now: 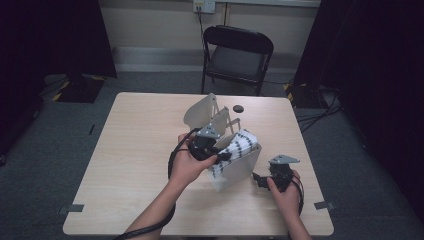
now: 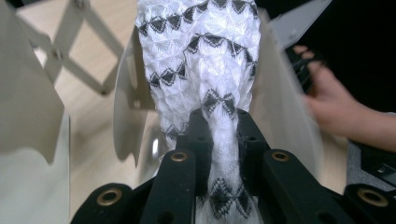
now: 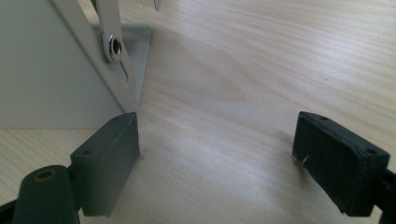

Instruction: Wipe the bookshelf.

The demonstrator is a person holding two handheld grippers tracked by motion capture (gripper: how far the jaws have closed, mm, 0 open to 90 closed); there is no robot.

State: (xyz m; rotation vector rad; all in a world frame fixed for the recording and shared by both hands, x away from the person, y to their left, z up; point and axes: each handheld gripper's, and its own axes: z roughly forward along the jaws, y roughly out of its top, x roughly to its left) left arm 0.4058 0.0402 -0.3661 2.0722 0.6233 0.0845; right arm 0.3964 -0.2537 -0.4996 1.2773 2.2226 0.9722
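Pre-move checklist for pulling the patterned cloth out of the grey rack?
1. Left gripper shut on the white cloth with black diamond pattern: ok.
2. Cloth free of the grey folding metal rack: not ok, it lies between the panels.
3. Right gripper open, holding nothing: ok.
4. Right gripper bracing the rack: cannot tell; one jaw sits at its base.
5. Bare space on the light wooden table: ok.
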